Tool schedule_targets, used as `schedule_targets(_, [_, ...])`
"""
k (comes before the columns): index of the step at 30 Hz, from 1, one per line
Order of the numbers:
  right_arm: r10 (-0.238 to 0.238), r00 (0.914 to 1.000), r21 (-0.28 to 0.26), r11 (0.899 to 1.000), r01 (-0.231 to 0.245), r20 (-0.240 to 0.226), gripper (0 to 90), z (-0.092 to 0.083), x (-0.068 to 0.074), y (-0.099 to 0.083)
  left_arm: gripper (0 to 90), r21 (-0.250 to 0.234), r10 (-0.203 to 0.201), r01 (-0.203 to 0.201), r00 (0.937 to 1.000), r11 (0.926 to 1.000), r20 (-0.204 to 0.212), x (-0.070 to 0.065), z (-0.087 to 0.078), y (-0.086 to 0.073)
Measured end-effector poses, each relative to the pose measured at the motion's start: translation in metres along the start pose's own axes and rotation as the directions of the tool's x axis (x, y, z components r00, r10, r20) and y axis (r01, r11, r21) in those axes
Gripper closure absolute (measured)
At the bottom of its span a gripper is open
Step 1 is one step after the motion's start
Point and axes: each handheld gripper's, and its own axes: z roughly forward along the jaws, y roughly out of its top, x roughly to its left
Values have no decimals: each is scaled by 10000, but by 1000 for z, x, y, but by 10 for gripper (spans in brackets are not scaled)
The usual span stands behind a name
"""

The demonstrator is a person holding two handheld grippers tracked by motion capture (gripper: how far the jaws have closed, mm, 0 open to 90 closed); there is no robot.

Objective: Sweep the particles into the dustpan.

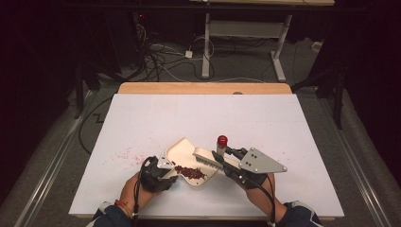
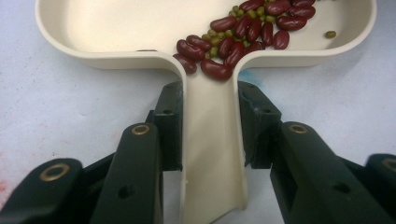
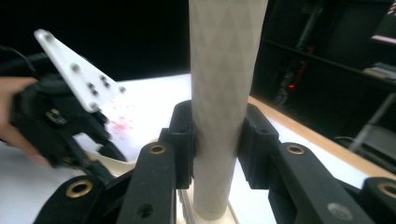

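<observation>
High view: a cream dustpan lies on the white surface near its front edge, with a heap of red beans inside. The left gripper has its fingers clamped on the dustpan's handle. The right gripper has its fingers closed around the handle of a small brush, whose bristles rest at the dustpan's rim beside the beans.

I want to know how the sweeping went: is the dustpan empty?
No, the dustpan holds a pile of red and green beans near its handle, which the left gripper clamps.
</observation>
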Motion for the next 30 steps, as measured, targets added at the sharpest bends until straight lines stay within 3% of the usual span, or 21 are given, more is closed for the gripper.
schedule_targets(3, [-282,9990,66,9996,280,333,703,2,-1,-3,629,7,-32,32,10000,10000,-1,0,0,0])
schedule_targets(7, [-257,9987,259,9994,246,430,703,9,-3,-9,630,-33,-215,215,9998,9998,16,-1,1,0])
schedule_targets(16, [-275,9994,450,9986,284,-207,703,18,15,-10,630,-119,-583,582,9982,9982,-132,-5,3,3])
schedule_targets(22, [-211,9982,576,9980,243,-556,703,19,27,-6,630,-109,-571,570,9983,9983,-136,-5,3,4])
schedule_targets(30, [-66,9966,562,9984,112,-824,703,16,31,-4,630,-108,-507,506,9986,9987,-122,-5,3,4])
